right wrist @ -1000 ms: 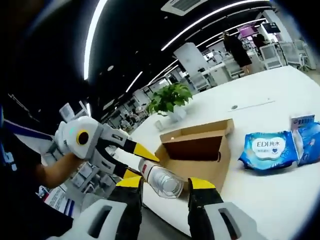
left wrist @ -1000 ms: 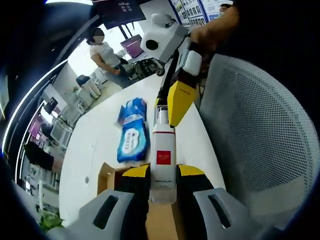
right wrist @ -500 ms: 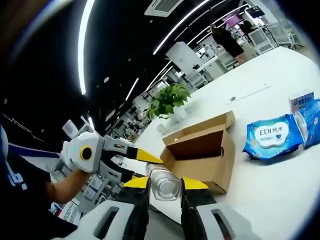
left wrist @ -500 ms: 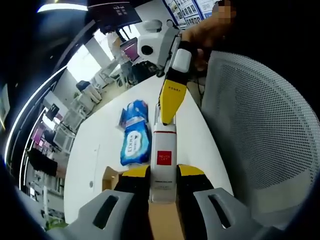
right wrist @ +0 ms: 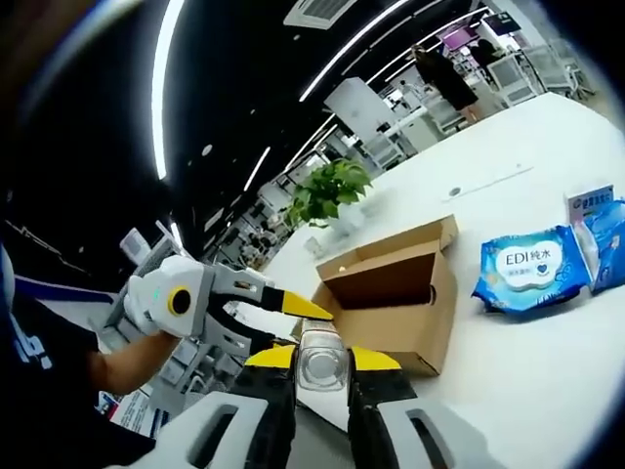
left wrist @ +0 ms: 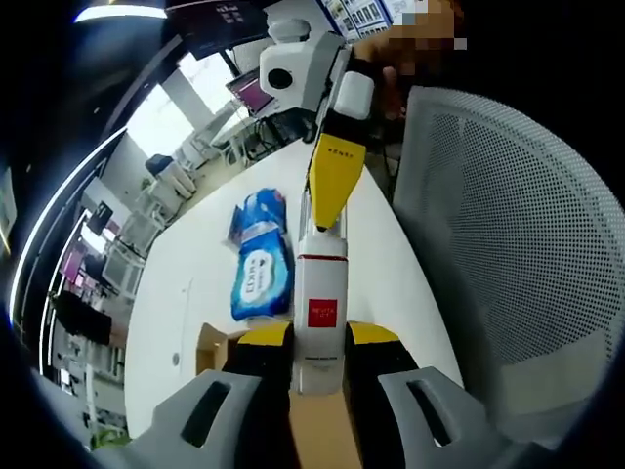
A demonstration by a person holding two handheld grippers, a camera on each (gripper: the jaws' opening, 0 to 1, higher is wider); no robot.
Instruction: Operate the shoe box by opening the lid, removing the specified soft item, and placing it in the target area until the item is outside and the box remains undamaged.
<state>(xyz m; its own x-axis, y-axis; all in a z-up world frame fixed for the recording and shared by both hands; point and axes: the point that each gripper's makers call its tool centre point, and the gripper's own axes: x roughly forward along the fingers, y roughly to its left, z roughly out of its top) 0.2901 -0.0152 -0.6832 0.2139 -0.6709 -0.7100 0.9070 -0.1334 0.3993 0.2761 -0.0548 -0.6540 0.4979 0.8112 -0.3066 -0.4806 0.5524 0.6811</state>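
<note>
Nearest to me in the left gripper view, my left gripper point(left wrist: 318, 342) is clamped on the base of a white bottle point(left wrist: 320, 303) with a red label. My right gripper point(left wrist: 333, 186) comes in from the far end and now pinches the bottle's neck. In the right gripper view, that gripper point(right wrist: 321, 358) has its jaws narrow around the clear bottle top point(right wrist: 321, 363); a second ago they stood wider with the bottle loose between them, so they have closed on it. The left gripper point(right wrist: 256, 311) sits just beyond, yellow tips on the bottle.

I judge this a handover: both claws hold the bottle in the air, off the table edge, so the item is out of the box.

Further off, the cardboard box point(right wrist: 389, 291) stands on the white table point(right wrist: 547, 342) with its lid up, looking undamaged. Beyond it lie the blue wipes packs point(right wrist: 526, 269). The box looks smaller and more central than a second ago; that is my camera shifting, not the box. A potted plant point(right wrist: 329, 193) stands behind.
</note>
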